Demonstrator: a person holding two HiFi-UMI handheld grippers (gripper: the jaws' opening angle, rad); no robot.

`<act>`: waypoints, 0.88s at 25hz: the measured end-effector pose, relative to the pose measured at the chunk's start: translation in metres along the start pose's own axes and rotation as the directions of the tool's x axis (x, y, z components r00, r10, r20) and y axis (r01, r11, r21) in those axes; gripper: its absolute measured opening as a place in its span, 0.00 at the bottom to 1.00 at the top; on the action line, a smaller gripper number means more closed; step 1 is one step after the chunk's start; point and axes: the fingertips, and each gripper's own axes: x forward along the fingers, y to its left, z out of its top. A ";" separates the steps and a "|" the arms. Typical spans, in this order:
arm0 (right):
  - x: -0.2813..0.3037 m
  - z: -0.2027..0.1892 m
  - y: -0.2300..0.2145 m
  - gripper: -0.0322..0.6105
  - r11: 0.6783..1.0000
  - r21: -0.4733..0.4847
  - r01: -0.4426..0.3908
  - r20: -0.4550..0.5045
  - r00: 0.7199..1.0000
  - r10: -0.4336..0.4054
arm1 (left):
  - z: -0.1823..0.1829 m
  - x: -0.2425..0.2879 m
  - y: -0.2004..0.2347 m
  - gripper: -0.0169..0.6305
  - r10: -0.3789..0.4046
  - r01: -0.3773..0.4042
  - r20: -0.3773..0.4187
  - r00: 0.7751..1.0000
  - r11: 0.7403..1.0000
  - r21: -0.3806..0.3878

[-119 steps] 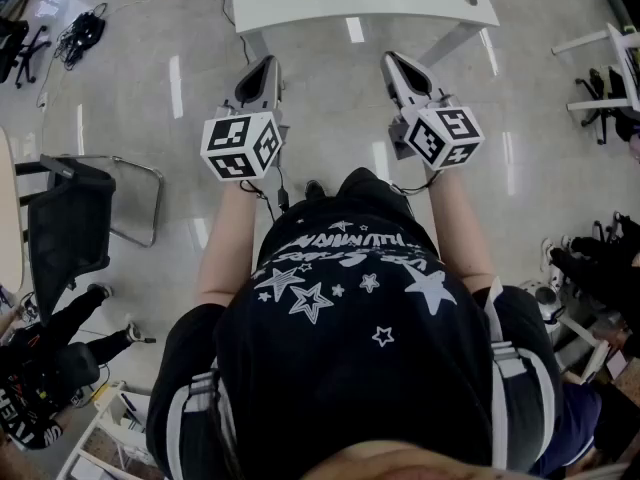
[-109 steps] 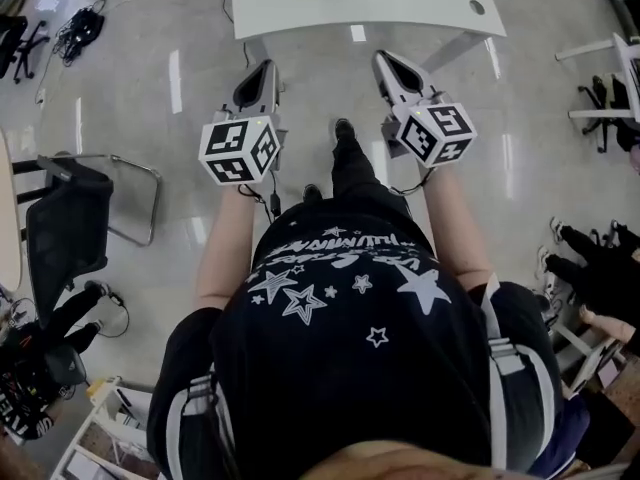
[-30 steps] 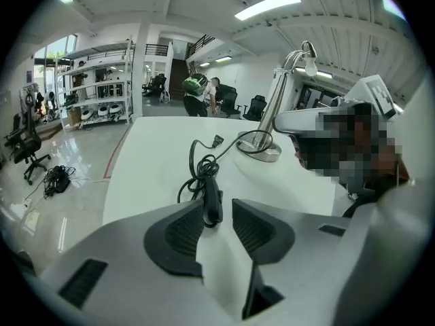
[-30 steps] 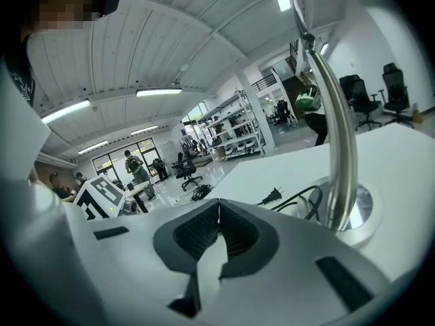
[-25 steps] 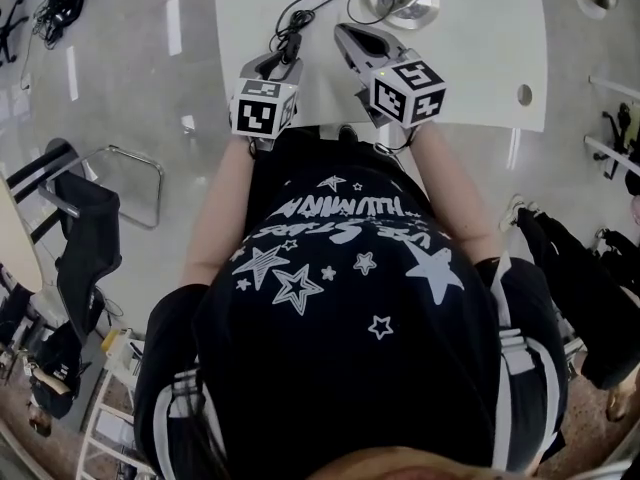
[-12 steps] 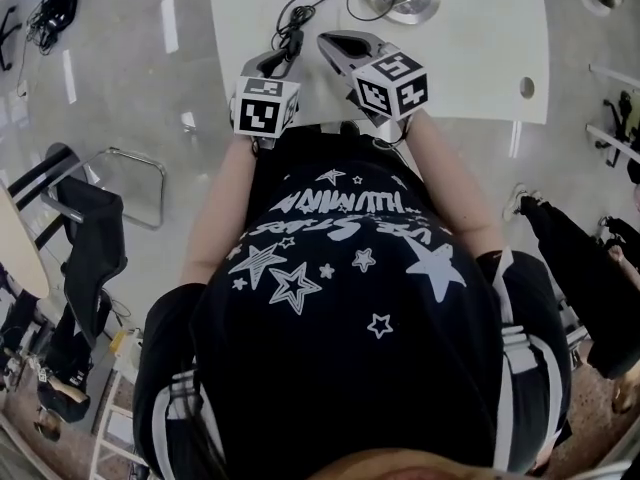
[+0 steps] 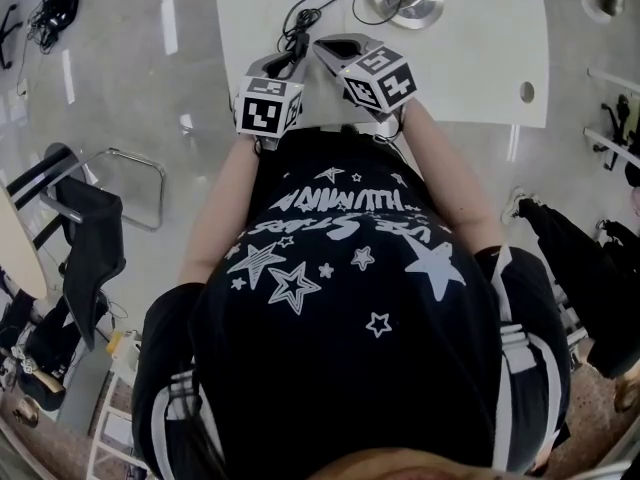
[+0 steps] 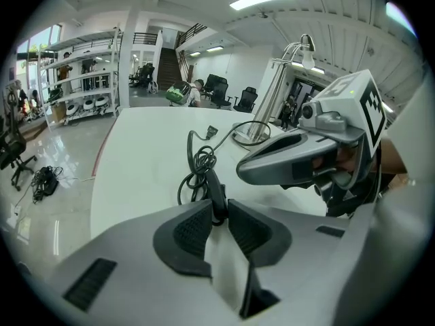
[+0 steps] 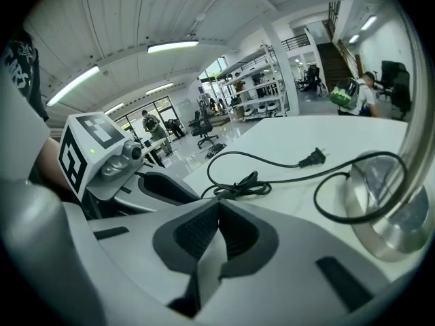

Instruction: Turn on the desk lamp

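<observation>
The tabletop (image 7: 480,58) stands at the far side, above the floor (image 7: 130,88). The lamp base (image 7: 405,3) sits on the far part of the tabletop. The cord (image 9: 238,187) lies on the tabletop left of the base, gathered in a bundle, and its plug (image 9: 312,158) lies beyond the bundle. The left tongs (image 7: 283,58) reach over the near edge of the tabletop. Their jaws are closing, with the cord switch (image 8: 216,192) between them. The right tongs (image 7: 328,46) are just right of them, near the bundle. A chair (image 7: 85,218) stands on the floor, well to the left.
</observation>
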 end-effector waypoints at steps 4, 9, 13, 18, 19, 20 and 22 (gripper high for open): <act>0.005 -0.003 -0.002 0.06 1.000 0.000 -0.009 -0.066 0.998 0.009 | 0.003 0.000 -0.001 0.16 -0.004 0.004 -0.002 1.000 1.000 -0.003; 0.019 -0.006 -0.003 0.06 1.000 0.001 -0.017 -0.113 0.993 0.017 | 0.002 0.005 0.007 0.16 -0.009 0.009 -0.010 1.000 1.000 -0.010; 0.019 -0.007 -0.001 0.06 1.000 0.005 -0.011 -0.125 0.992 0.012 | 0.001 0.003 0.001 0.16 -0.027 0.027 -0.023 0.999 1.000 -0.009; 0.023 -0.007 -0.002 0.06 1.000 0.026 -0.016 -0.129 0.991 0.020 | 0.002 0.005 0.001 0.15 -0.038 0.038 -0.025 0.999 0.999 -0.004; 0.023 -0.006 -0.003 0.06 0.999 0.033 -0.019 -0.129 0.991 0.023 | 0.003 0.005 0.001 0.15 -0.039 0.039 -0.022 0.999 0.999 -0.002; 0.022 -0.006 -0.004 0.06 0.999 0.042 -0.022 -0.128 0.991 0.027 | 0.004 0.005 -0.001 0.15 -0.041 0.041 -0.020 0.999 0.999 0.001; 0.020 -0.006 -0.003 0.06 0.998 0.054 -0.022 -0.128 0.991 0.029 | 0.005 0.004 -0.003 0.15 -0.046 0.046 -0.021 0.999 0.999 0.008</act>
